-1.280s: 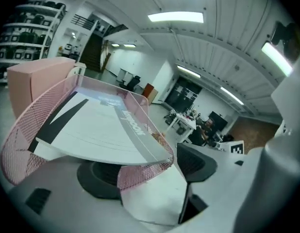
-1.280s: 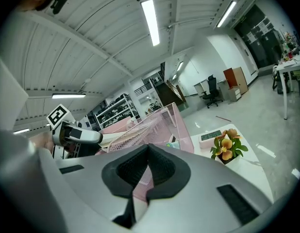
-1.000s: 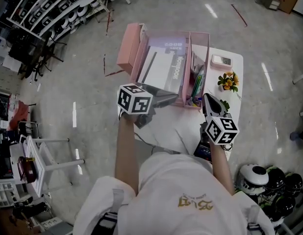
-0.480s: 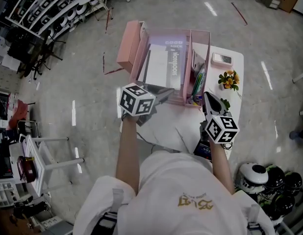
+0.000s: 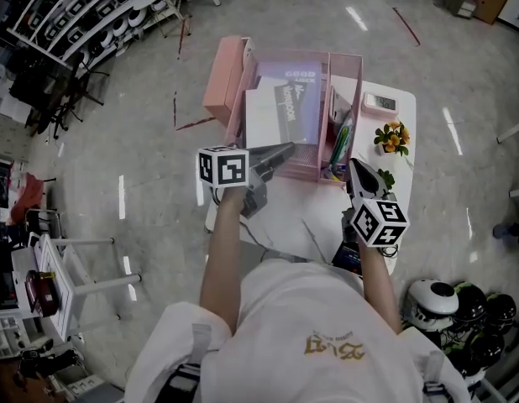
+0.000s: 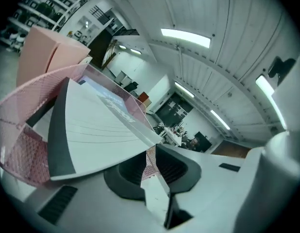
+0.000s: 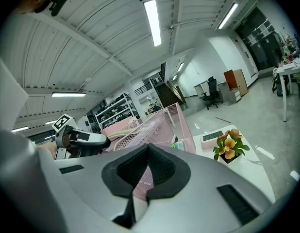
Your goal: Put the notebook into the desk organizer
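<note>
Two hand-held grippers face a pink mesh desk organizer (image 5: 324, 107) standing at the 12 o'clock end of the white bench (image 5: 306, 218). A pink box (image 5: 223, 86) stands just beside the organizer's 9 o'clock wall.

The notebook (image 5: 266, 116) already lies at a slant inside the wide left compartment, so the placing step appears done or nearly so. Its pale cover bears "Notebook" running lengthwise. "GOOD LUCK" is legible on the lavender surface at its 1 o'clock; whether that belongs to the same cover cannot be told.

The left gripper (image 5: 285, 148) sits at that compartment's 6 o'clock rim. Its jaws have just been closing and stand nearly together, a slim gap left and nothing clamped; only mesh shows beyond. This pose suits drawing away from a finished placement.

Pens (image 5: 339, 145) stand in the narrow right compartment. The right gripper (image 5: 356, 168) waits at the organizer's 5 o'clock, jaws together and empty, apparently idle. At 3 o'clock lie a small white device (image 5: 379, 102), its print too small to read, and potted orange flowers (image 5: 392, 137).
</note>
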Demonstrator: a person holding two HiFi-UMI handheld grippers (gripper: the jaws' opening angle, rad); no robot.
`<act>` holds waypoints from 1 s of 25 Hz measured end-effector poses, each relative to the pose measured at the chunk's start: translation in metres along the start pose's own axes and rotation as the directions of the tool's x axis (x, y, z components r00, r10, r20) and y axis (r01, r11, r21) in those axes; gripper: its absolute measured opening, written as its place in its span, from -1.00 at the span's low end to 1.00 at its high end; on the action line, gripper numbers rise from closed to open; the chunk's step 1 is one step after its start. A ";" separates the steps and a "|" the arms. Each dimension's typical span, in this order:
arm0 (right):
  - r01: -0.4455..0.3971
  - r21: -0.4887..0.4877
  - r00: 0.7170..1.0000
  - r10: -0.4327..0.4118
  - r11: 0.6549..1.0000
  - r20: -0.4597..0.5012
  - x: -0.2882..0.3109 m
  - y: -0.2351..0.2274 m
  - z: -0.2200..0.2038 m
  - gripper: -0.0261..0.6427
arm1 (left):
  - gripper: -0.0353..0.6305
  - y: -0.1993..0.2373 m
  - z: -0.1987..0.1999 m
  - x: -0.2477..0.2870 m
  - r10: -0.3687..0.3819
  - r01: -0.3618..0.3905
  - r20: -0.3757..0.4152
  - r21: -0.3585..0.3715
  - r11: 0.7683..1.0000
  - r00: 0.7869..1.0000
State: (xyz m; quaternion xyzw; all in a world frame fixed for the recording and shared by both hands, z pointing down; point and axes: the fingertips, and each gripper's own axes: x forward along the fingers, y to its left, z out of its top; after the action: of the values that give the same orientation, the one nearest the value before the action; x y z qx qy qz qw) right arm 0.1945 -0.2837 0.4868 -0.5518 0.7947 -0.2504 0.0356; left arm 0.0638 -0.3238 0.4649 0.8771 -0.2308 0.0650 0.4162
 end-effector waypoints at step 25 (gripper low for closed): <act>0.105 -0.108 0.994 -0.101 0.989 0.034 -0.023 0.088 -0.029 -0.89 | -0.28 0.029 -0.055 -0.054 -0.161 0.148 -0.022 -0.278 0.949 0.987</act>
State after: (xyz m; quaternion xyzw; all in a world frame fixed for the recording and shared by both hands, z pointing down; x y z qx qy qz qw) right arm 0.1186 -0.2291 0.4687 -0.5966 0.7771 -0.2002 0.0034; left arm 0.0068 -0.2787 0.5035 0.8244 -0.1589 0.0191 0.5430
